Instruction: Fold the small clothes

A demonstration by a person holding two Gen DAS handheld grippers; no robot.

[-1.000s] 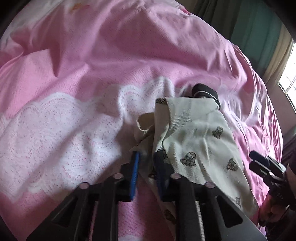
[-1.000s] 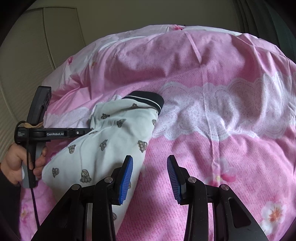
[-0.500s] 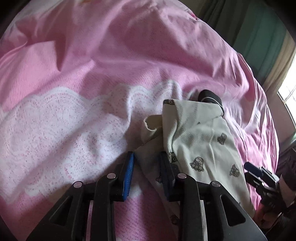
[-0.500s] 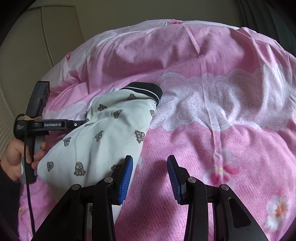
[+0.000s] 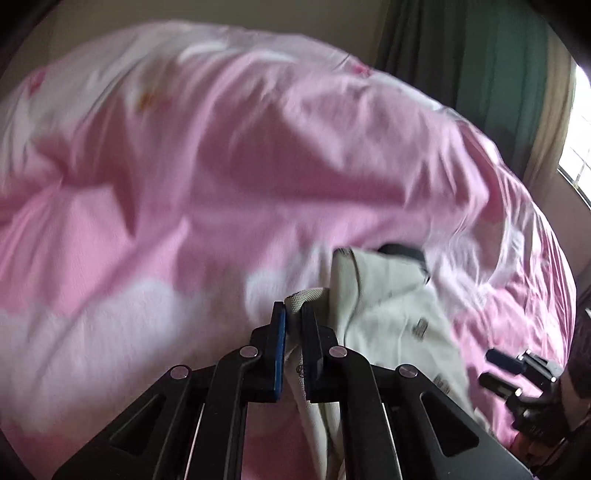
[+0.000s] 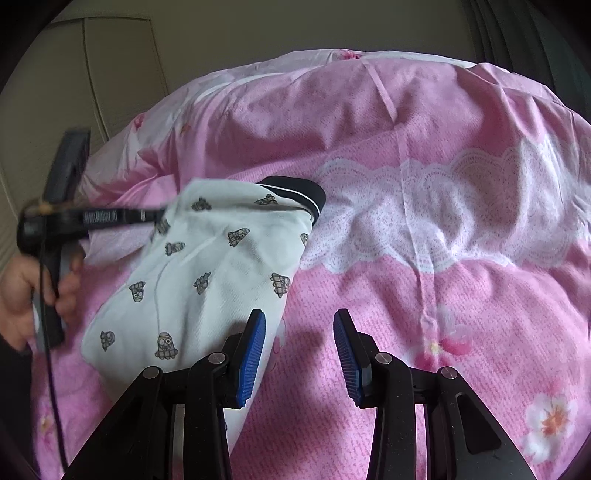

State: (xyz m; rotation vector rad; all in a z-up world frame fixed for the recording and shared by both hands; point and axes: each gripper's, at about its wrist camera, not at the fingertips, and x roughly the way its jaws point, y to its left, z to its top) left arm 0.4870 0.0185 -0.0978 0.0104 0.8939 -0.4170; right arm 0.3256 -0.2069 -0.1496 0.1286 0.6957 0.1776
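Cream garment edge pinched, left gripper; right gripper spread above quilt.

bed: pink floral quilt with white lace band, rumpled | wall: beige behind bed | left: cream panelled cabinet doors | right: dark green curtains beside beige drape | window: bright daylight
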